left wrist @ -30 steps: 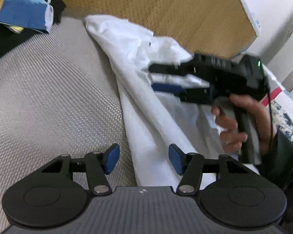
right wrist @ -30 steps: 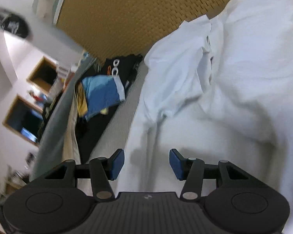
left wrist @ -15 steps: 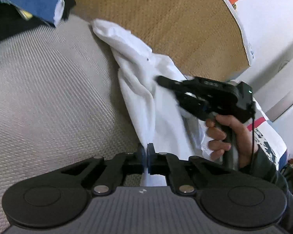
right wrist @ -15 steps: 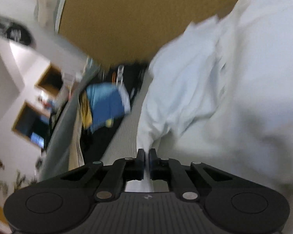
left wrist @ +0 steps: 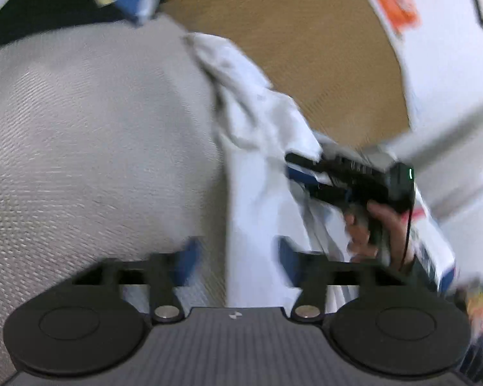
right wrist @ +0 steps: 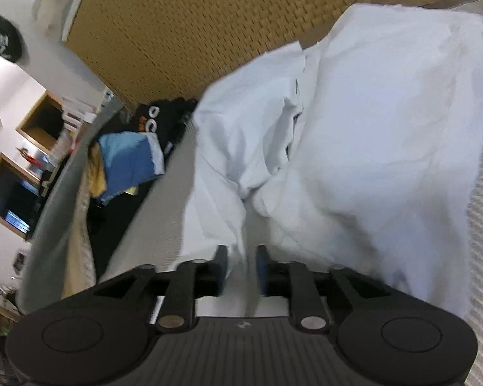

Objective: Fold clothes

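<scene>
Cloth (left wrist: 257, 193) edge lies between opening left tongs (left wrist: 238, 259), beside bare mattress (left wrist: 96, 144).

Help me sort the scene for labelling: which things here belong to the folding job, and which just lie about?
In the job: white garment; left tongs and right tongs, both opening, cloth between each.

Lying about: blue cloth; black garment; woven board; shelves.

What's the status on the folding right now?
Left gripper and right gripper both opening, white garment between jaws. Garment bunched, unfolded. Nothing obstructing.
</scene>
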`<state>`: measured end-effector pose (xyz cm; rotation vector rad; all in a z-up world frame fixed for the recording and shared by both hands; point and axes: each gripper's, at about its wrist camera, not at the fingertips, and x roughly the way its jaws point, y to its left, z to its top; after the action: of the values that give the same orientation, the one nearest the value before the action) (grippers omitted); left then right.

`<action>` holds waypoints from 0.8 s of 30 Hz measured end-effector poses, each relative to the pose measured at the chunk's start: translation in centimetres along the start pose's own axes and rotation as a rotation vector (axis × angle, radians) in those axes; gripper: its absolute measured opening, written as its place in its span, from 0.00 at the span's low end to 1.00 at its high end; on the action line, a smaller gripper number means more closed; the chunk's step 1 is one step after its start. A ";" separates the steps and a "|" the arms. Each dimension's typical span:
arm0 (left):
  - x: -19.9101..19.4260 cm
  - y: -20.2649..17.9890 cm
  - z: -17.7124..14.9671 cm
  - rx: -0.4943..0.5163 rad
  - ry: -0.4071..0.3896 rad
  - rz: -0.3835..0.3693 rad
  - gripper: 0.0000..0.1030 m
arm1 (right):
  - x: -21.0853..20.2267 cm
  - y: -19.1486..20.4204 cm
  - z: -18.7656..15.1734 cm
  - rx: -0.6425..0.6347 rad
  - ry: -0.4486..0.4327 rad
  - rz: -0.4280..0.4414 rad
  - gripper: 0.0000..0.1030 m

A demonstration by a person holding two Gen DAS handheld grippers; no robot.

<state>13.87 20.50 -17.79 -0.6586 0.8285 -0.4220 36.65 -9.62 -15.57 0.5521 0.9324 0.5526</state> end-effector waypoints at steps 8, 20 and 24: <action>-1.6 -3.7 -7.4 0.215 0.100 0.067 0.69 | -4.6 2.8 -5.9 -0.111 0.183 0.063 0.44; -0.4 -7.5 -14.9 0.396 0.121 0.152 0.66 | -7.9 3.4 -11.8 -0.077 0.186 0.088 0.45; 0.4 -7.7 -15.0 0.427 0.088 0.204 0.09 | -9.1 2.9 -12.7 -0.060 0.178 0.099 0.45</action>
<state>1.63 9.16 -20.27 -0.1588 0.8461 -0.4268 20.90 -10.96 -14.48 0.5027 1.0574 0.7257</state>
